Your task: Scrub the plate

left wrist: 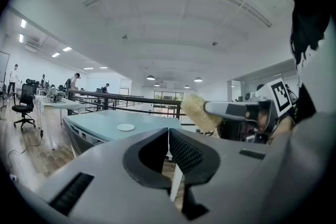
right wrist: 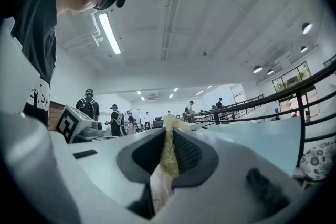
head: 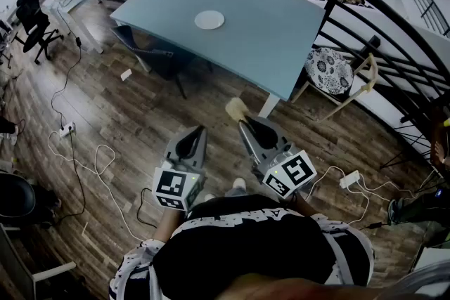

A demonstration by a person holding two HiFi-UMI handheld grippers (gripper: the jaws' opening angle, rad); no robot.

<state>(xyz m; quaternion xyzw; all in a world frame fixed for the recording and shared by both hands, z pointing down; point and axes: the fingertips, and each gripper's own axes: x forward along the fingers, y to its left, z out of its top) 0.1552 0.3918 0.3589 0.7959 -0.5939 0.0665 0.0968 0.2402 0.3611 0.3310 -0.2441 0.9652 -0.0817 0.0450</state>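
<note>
Plate [head: 209,20]: lay on the worktop [head: 274,46], toward its far-left part.
Worktop: stood beyond both grippers, with open floor [head: 140,116] between.
Left gripper [head: 199,131], right gripper [head: 244,124]: side by side, near, above the floor, well apart from the plate.
Scrubber [head: 235,109]: sat between the right gripper's fingers, projecting past their tips toward the worktop.
Chair [head: 158,60]: stood under the worktop's near-left edge.
Cushioned chair [head: 329,71]: stood right of the worktop, before the railing [head: 373,24].
Power strip [head: 349,180]: lay on the floor, near right.
Cables [head: 77,151]: lay on the floor, left.
</note>
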